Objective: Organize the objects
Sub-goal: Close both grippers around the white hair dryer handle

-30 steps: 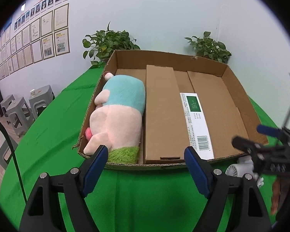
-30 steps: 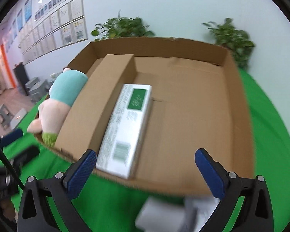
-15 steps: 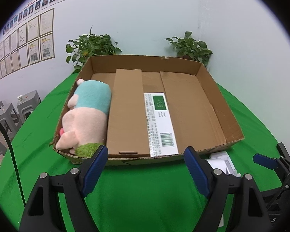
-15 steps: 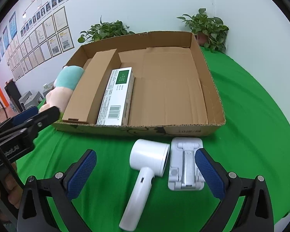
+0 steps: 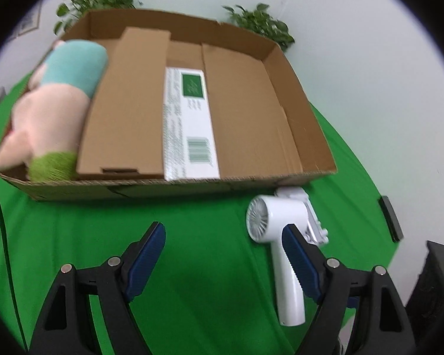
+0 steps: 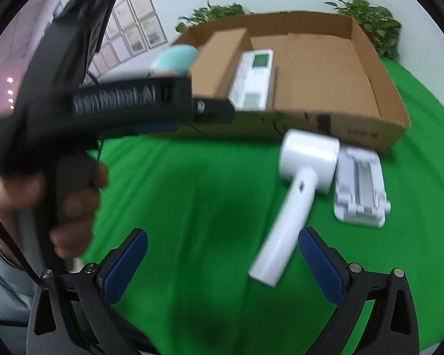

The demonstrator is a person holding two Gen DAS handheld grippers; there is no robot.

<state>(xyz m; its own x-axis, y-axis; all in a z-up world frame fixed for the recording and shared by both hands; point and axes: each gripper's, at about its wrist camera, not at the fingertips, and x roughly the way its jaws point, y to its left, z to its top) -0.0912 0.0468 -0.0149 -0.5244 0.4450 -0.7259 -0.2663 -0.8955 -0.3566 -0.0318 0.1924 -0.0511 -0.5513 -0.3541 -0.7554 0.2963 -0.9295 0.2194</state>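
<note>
Item: white handheld fan point(image 5: 284, 245), lying on the green cloth point(image 5: 210, 266) just in front of the cardboard tray point(image 5: 310, 136). Left gripper point(image 5: 222, 254): jaws spread, empty; fan at its 3 o'clock, handle behind the right-side finger. Right gripper point(image 6: 222, 261): spread, empty; fan at 1 o'clock. Right view alone shows the white stand point(image 6: 359, 188) fully and the left hand point(image 6: 59, 201); left view alone shows the plush toy point(image 5: 53, 103) fully.

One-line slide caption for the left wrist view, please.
Open left gripper above green cloth, near white handheld fan before cardboard tray.
</note>
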